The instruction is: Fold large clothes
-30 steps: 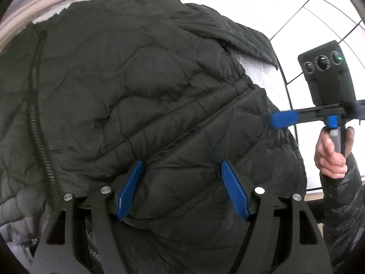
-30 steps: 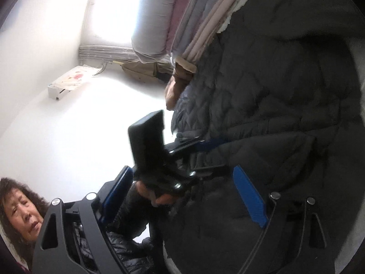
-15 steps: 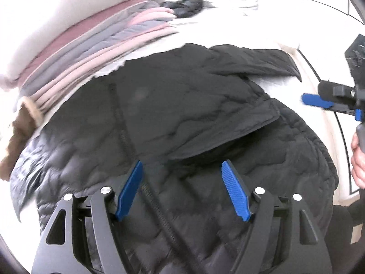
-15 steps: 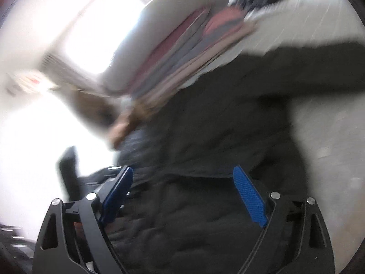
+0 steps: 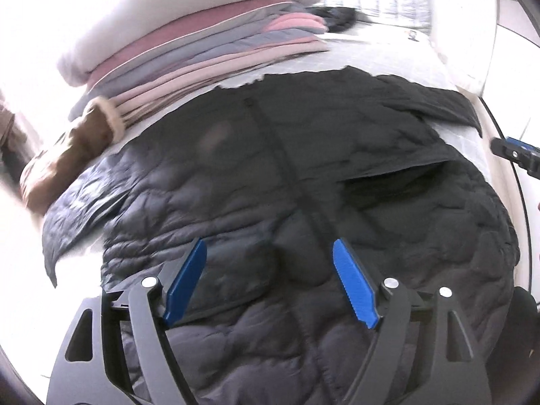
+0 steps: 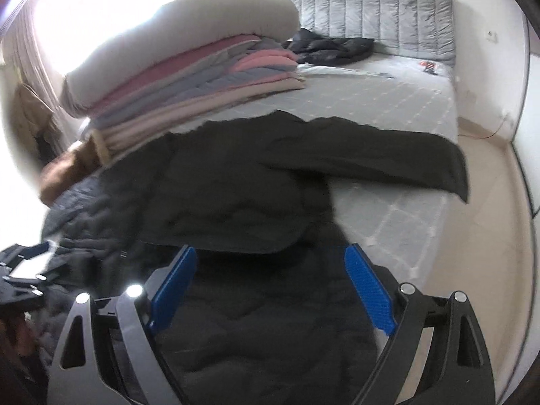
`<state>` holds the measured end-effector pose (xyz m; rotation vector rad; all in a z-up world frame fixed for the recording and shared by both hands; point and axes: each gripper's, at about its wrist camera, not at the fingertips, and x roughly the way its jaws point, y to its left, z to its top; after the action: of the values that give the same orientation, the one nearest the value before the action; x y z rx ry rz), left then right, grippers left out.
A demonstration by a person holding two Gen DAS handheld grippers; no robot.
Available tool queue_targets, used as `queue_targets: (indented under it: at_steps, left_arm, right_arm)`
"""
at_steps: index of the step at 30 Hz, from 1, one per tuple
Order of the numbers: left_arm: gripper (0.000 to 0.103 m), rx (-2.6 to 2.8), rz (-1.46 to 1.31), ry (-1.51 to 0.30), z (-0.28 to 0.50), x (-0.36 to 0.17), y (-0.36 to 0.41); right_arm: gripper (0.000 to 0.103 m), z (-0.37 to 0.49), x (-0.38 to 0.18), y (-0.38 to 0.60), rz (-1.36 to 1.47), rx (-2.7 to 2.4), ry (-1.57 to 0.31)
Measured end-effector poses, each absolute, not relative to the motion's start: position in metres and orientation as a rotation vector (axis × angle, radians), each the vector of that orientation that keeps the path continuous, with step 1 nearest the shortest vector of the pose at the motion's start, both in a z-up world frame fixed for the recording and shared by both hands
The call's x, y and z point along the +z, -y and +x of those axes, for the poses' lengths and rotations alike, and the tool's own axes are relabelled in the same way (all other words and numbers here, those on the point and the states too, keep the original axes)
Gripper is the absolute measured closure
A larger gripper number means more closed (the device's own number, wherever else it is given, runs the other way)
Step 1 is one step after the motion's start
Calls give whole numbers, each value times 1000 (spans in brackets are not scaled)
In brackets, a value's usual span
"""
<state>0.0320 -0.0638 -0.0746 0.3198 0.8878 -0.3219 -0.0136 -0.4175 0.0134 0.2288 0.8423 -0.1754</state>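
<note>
Black quilted coat (image 6: 236, 195) on the bed (image 6: 388, 108), left hand-held gripper (image 5: 270, 283) and right hand-held gripper (image 6: 270, 290) both wide, empty.

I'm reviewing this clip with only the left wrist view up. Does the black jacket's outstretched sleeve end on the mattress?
Observer: Not quite. The right wrist view shows the sleeve lying across the mattress, with its cuff just past the edge, over the floor.
Operator: What's the dark blur behind the folded stack?
Observer: Another dark garment, crumpled against a grey padded headboard.
Operator: I see only a tip of the right gripper. Is it holding anything?
Observer: No, it's open above the jacket, with nothing between its fingers.
</note>
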Motion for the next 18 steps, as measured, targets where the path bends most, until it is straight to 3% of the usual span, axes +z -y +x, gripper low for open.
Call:
queue_targets:
  at_steps: [12, 16, 18]
  left_arm:
    - [29, -265, 221, -865, 33, -74, 23]
    - [27, -263, 193, -806, 31, -75, 15]
    - [25, -262, 177, -782, 31, -76, 11]
  right_arm:
    - [16, -24, 17, 428, 167, -248, -841]
    - [16, -27, 11, 476, 357, -210, -824]
    - [16, -34, 1, 526, 583, -204, -794]
